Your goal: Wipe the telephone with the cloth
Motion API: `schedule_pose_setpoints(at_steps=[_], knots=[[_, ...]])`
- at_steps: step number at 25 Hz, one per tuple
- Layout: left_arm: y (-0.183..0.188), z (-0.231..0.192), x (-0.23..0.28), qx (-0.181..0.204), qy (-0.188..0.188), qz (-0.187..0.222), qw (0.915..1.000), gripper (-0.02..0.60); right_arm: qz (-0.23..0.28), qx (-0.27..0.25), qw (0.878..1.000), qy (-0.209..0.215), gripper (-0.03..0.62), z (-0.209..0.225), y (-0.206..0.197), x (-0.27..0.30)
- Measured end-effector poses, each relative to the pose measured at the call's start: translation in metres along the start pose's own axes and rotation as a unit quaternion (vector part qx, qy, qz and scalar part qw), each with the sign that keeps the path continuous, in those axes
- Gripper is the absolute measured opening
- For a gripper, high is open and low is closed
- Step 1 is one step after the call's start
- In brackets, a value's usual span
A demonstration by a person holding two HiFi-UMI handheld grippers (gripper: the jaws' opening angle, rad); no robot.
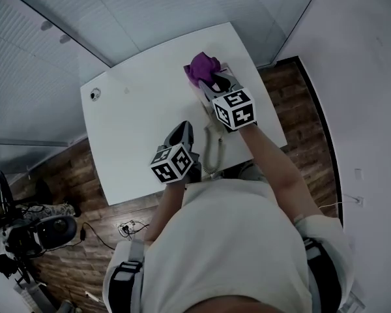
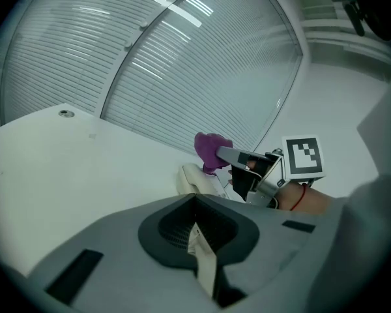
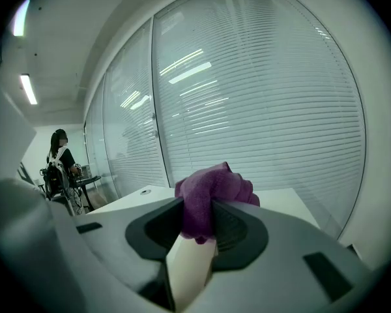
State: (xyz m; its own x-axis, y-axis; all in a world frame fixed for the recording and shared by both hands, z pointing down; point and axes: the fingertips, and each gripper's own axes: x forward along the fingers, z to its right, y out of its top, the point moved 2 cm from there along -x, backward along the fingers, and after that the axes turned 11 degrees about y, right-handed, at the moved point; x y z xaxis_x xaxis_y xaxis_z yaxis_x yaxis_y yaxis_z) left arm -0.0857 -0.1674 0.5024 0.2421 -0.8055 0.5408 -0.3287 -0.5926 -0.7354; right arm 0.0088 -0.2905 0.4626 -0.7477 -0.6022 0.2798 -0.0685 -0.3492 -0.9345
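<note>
Wiping stage. We hold the purple cloth (image 1: 204, 66) clamped in the right gripper (image 1: 210, 82), at the far end of the telephone (image 2: 194, 178), which sits near the right edge of the white table (image 1: 137, 116). Our left gripper (image 1: 182, 133) is closed and empty, near the cord (image 1: 212, 150). Next, we judge, the cloth must press and sweep along the casing. Blinded glass walls (image 3: 267, 109); wood floor (image 1: 300, 109).

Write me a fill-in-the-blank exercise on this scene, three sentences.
1. The right tongs are shut on a ____ cloth.
2. The left tongs are shut and hold ____.
3. The telephone sits on a ____ table.
Missing words: purple; nothing; white.
</note>
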Motion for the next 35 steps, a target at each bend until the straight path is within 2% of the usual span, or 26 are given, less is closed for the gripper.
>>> schedule_pose_setpoints(at_steps=[6,15,35], knots=[[0.009,-0.018,0.004,-0.021,0.017,0.007,0.9996,0.021,-0.033,-0.002,0.999,0.013,0.13,0.003,-0.009,0.038],[0.009,-0.022,0.002,-0.035,0.022,0.015,0.999,0.021,-0.063,-0.005,0.998,0.022,0.13,0.003,-0.025,0.051],[-0.003,-0.024,-0.012,-0.029,0.014,0.015,0.9994,0.021,-0.063,-0.013,0.998,0.026,0.133,-0.021,-0.05,0.021]])
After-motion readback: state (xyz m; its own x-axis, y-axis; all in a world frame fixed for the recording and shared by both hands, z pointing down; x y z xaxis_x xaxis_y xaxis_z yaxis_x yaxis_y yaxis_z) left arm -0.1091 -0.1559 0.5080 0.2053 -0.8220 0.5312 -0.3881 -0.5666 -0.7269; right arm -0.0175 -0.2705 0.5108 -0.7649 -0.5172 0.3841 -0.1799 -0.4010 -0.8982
